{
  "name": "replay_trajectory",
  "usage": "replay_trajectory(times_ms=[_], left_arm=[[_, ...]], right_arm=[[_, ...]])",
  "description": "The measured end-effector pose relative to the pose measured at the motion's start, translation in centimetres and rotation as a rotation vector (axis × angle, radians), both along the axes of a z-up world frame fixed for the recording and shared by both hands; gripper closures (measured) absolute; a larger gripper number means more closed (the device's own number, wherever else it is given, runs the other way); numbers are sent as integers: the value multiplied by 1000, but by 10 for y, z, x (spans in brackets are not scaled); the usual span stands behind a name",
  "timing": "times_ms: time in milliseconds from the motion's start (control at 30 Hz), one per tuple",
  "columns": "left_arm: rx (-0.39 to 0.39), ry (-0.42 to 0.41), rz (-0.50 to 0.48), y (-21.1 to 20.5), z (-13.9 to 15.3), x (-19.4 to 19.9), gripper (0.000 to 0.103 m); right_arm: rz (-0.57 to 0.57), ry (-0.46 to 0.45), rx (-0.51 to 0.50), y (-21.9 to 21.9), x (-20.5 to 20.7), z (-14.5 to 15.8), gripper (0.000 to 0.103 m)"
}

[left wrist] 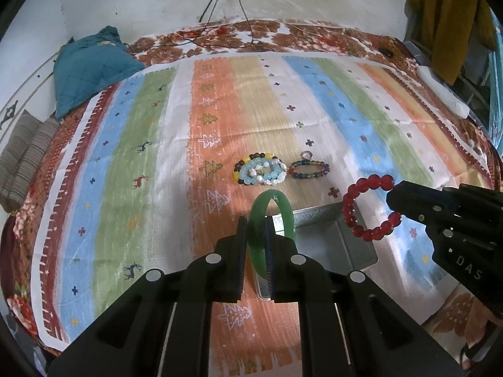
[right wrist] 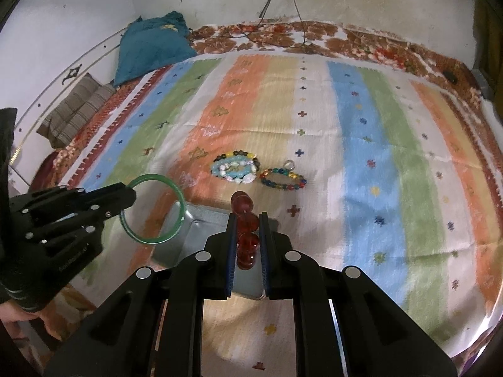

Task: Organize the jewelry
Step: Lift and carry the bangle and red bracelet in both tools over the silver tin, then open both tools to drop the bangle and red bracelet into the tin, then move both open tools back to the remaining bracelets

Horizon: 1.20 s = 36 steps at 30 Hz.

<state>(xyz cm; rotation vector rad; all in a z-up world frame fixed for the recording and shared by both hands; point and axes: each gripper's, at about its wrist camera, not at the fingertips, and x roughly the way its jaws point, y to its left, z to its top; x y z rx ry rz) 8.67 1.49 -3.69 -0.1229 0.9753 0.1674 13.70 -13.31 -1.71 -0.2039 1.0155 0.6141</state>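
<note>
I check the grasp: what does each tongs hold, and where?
Left tongs pinch the green bangle across its band; right tongs pinch the red bead bracelet on its beads.

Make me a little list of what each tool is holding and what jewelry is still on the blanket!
left tool: shut on the green bangle
right tool: shut on the red bead bracelet
under both: metal tray
on striped blanket: pile of mixed bead bracelets; dark multicolour bracelet beside it; small ring
</note>
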Motion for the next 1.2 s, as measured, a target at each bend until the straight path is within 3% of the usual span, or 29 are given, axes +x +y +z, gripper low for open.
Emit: replay_trajectory(times_ms=[233, 333, 433, 567, 633, 700, 867, 1200], left_arm=[[0, 14, -6, -3, -3, 0, 93], [-2, 28, 7, -1, -5, 1, 88], [-8, 19, 41, 7, -3, 0, 84], [-34, 27, 74, 17, -4, 1, 80], [-53, 34, 78, 20, -5, 4, 74], [-62, 42, 80, 21, -7, 8, 70], [-81, 69, 80, 23, -12, 24, 70], [-147, 136, 110, 34, -33, 64, 65]], right_arm=[[18, 8, -16, 2, -6, -3, 89], [10, 11, -19, 3, -4, -5, 88], [-29, -2, -27, -2, 2, -4, 76], [-59, 12, -53, -6, 11, -9, 75], [-70, 20, -63, -7, 17, -11, 75], [-80, 29, -72, -7, 22, -14, 69], [-100, 49, -105, -4, 36, -22, 54], [-133, 94, -151, 2, 66, -40, 44]])
